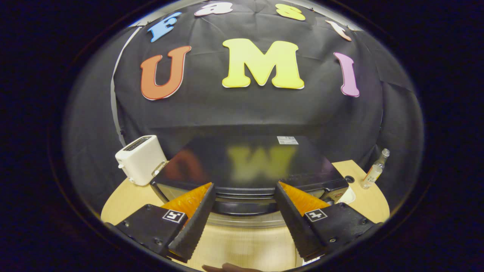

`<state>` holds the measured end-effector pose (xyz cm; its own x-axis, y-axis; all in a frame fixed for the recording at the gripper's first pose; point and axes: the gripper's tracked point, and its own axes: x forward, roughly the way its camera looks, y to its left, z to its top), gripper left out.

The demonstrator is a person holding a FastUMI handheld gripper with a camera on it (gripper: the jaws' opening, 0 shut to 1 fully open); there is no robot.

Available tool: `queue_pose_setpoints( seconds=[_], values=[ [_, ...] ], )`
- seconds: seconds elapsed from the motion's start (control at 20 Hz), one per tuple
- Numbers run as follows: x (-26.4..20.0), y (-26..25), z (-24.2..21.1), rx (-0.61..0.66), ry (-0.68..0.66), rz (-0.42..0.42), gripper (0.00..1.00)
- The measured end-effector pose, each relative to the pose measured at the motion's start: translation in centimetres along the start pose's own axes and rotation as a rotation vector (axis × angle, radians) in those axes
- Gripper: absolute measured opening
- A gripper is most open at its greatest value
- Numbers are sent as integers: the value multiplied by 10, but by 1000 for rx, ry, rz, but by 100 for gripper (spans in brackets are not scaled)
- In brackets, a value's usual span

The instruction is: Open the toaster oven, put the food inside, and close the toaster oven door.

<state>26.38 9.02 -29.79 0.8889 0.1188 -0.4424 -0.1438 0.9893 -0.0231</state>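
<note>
While the tool (245,189) hangs released, fingers spread at its front edge, the black toaster oven (249,166) sits glossy-topped on the desk (245,245), door up.

Glossy black toaster oven (249,166) filling the middle of the pale wooden table (245,245), gripper (245,190) fingers spread wide before its upper front edge, white plastic toaster (140,158) crowding its left side, small clear bottle (374,170) near the table's right edge, bare wood below the fingers.

Hand-held gripper (245,189) — fingers spread wide.
</note>
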Motion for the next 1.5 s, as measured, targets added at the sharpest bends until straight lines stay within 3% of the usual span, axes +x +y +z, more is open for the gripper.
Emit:
queue_pose_setpoints(
  seconds=[0.45, 0.95, 1.3, 1.5],
  values=[
    [-41, 1, -33, -46, -99, 5, 100],
    [-85, 3, -104, -80, 36, -29, 100],
    [-94, 2, -139, -81, 43, -29, 100],
    [-94, 3, -178, -60, 118, -14, 100]
  ],
)
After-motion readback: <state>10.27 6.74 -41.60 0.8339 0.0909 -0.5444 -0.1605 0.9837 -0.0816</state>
